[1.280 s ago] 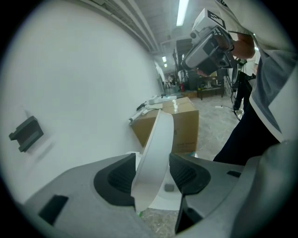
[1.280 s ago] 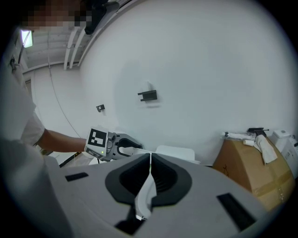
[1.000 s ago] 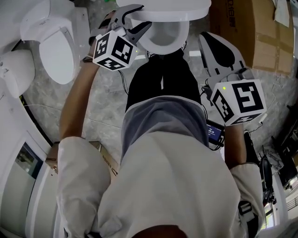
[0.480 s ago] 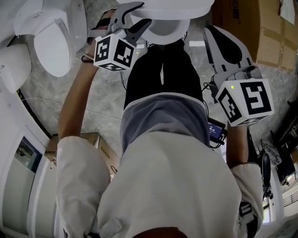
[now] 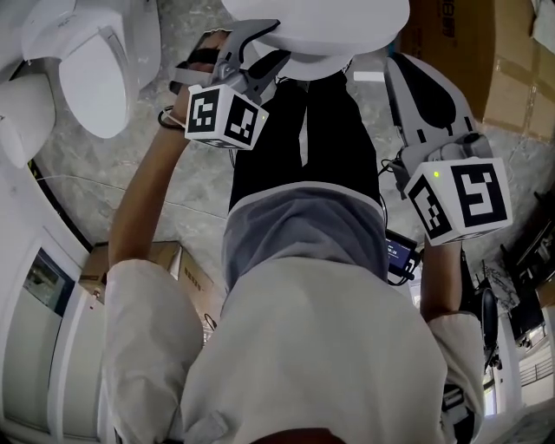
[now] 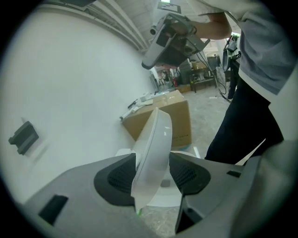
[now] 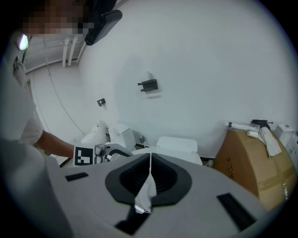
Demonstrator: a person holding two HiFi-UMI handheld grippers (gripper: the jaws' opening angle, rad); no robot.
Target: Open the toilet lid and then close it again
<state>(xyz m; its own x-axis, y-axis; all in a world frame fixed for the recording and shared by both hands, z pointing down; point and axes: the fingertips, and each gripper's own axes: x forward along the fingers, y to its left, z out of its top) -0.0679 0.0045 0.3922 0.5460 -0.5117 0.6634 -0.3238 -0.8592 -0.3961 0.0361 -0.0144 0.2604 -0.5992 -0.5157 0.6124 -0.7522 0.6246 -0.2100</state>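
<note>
Grips the front edge of the white toilet lid (image 5: 325,24) between the pads of the left gripper (image 5: 260,45), with that lid tilted just ahead of the dark trousers (image 5: 303,130) at the top of the head view. Holds the right gripper (image 5: 401,74) well off to the side, jaws pressed together on nothing, near a cardboard box (image 5: 486,61). Stands on grey marbled floor (image 5: 182,182), with a second toilet (image 5: 100,74) at far left.
</note>
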